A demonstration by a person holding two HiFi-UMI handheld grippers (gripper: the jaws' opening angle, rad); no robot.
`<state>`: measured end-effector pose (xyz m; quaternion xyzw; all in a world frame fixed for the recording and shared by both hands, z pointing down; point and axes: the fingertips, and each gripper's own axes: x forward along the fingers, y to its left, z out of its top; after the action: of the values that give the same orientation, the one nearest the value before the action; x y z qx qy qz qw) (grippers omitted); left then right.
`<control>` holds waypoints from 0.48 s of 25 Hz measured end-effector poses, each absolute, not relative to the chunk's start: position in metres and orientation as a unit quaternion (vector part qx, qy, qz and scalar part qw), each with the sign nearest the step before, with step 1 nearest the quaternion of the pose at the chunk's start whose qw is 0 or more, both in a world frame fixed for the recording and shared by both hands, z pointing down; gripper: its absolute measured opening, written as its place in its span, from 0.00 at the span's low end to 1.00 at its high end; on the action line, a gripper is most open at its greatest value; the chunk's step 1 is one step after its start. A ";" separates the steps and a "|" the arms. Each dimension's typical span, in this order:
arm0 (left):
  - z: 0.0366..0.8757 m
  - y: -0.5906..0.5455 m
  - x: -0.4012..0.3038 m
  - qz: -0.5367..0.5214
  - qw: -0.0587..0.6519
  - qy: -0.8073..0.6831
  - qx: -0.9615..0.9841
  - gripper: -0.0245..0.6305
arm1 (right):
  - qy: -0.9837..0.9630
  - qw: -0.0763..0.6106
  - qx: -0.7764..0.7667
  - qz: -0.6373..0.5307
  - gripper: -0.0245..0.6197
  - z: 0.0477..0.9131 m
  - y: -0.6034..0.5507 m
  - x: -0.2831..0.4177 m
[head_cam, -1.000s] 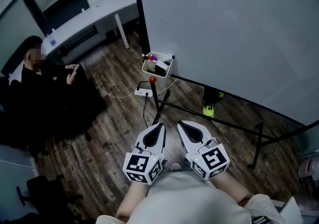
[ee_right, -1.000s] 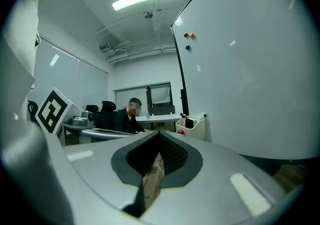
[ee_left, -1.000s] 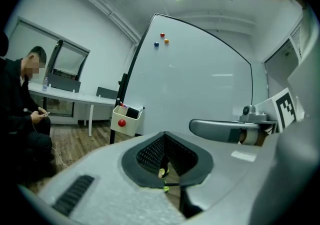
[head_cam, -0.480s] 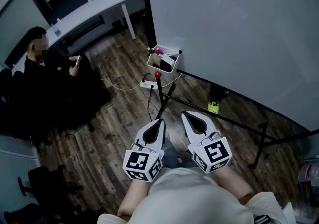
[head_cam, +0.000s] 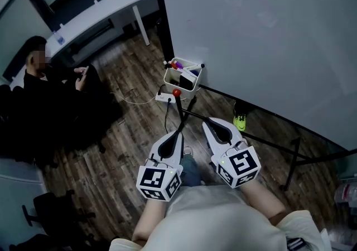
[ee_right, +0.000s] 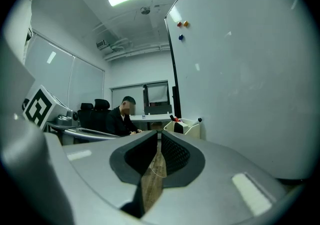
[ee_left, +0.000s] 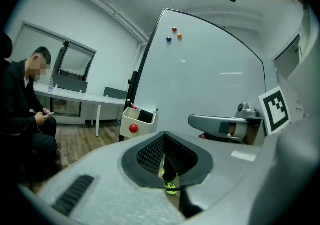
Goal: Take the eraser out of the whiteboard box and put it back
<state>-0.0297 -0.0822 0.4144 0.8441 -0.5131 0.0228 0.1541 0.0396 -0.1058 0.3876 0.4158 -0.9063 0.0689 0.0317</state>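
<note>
Spotting the black eraser (head_cam: 184, 80) tucked in the white box (head_cam: 168, 77) at the bottom corner of the whiteboard (head_cam: 251, 21), well ahead of both grippers. Got the left gripper (head_cam: 179, 133) pinched closed on nothing, and the right gripper (head_cam: 207, 124) just cracking apart, nothing between its jaws.

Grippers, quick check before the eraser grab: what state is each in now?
Left gripper: closed, empty.
Right gripper: jaws have just been opening, barely apart, nothing between them.
</note>
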 end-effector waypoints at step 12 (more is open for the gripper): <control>0.415 -0.148 -0.041 0.031 0.161 -0.508 0.846 0.04 | -0.908 0.040 0.409 0.077 0.19 0.390 -0.174 0.024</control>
<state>-0.0414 -0.1480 0.4153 0.8455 -0.5082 0.0308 0.1608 0.0237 -0.1743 0.3902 0.4087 -0.9085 0.0775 0.0403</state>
